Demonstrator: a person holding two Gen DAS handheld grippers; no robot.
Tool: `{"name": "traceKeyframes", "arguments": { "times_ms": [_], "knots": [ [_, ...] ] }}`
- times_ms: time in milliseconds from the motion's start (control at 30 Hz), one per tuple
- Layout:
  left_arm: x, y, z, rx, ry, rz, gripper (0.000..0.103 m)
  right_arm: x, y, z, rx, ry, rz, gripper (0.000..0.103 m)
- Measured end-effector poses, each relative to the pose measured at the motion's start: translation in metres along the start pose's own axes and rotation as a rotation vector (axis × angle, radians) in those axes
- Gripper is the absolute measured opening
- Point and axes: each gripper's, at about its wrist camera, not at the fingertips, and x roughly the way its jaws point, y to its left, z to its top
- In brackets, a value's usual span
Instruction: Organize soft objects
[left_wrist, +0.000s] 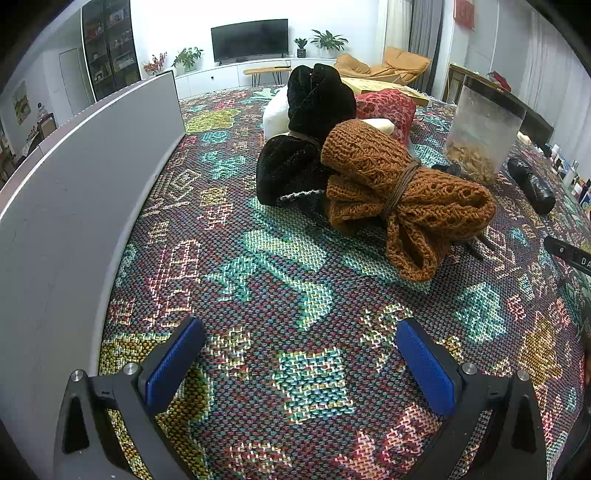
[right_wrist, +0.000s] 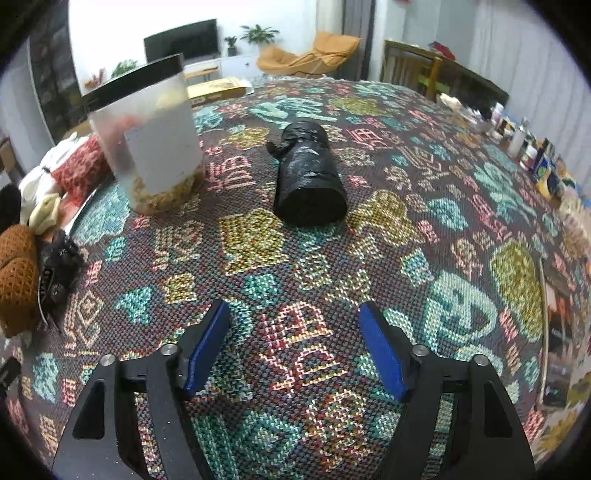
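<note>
Both wrist views angled down, sharing lidded jar (left_wrist: 480, 129)

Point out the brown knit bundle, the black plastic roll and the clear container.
brown knit bundle (left_wrist: 373, 166), left wrist view, on its upper knit fold.
black plastic roll (right_wrist: 308, 166), right wrist view, on its side.
clear container (right_wrist: 155, 147), right wrist view, on its wall.

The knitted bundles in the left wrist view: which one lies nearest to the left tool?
The brown knitted bundle, tied around its middle with cord. It lies in front; the black bundle sits behind it, the red one farther back.
</note>
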Motion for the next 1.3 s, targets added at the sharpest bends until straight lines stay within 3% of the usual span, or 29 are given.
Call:
{"name": "traceKeyframes", "arguments": {
  "times_ms": [367, 1300],
  "knots": [
    [0.0005, -0.0004, 0.0, -0.001, 0.0, 0.0, 0.103, -0.0015, 0.0078, 0.0002, -0.028, -0.012, -0.05, 0.083],
    [0.0003, 0.0, 0.0001, -0.002, -0.001, 0.001, 0.103, -0.0018, 0.0068, -0.0006, -0.024, -0.012, -0.046, 0.083]
  ]
}}
